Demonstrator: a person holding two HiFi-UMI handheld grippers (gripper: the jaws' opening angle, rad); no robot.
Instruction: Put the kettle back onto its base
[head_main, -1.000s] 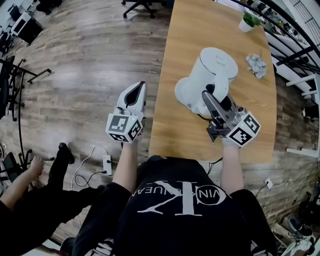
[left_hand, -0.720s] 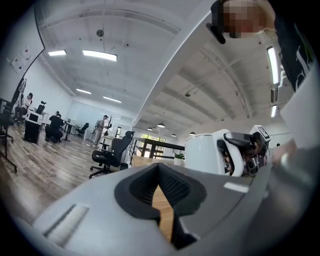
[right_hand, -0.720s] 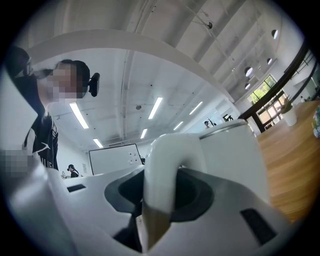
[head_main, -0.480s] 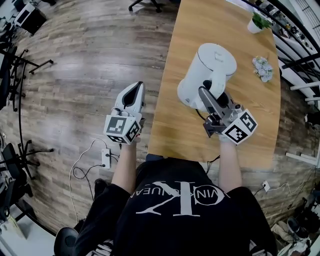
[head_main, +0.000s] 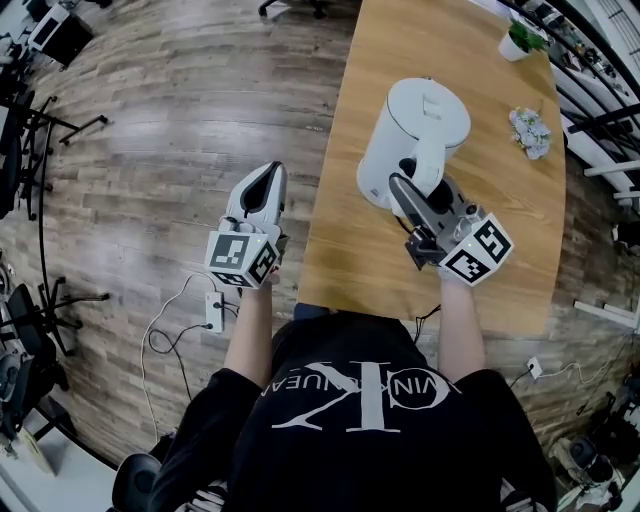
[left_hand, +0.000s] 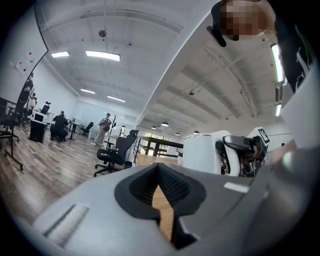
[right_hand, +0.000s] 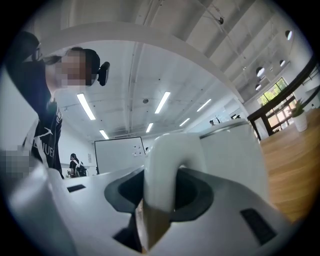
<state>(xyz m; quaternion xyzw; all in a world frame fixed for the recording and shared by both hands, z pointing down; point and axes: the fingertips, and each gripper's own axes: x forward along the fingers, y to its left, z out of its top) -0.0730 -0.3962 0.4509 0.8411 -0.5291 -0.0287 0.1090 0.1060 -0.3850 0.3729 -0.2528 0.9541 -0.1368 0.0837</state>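
A white electric kettle (head_main: 415, 130) stands tall over the wooden table (head_main: 345, 250), and its lower end hides whatever lies under it; I cannot make out a separate base. My right gripper (head_main: 405, 185) is shut on the kettle's handle (head_main: 428, 160). In the right gripper view the white handle (right_hand: 167, 165) fills the space between the jaws, with the kettle body (right_hand: 235, 150) behind it. My left gripper (head_main: 262, 180) hangs left of the table over the floor, jaws together and holding nothing. From the left gripper view, the kettle (left_hand: 202, 152) shows to the right.
A small potted plant (head_main: 522, 38) and a little cluster of flowers (head_main: 530, 130) sit at the table's far right. A power strip (head_main: 212, 312) with cables lies on the wooden floor at my left. Office chairs stand farther off.
The kettle and my right gripper have shifted a little farther along the table. A person at the lower left has gone from view. My left gripper has barely moved.
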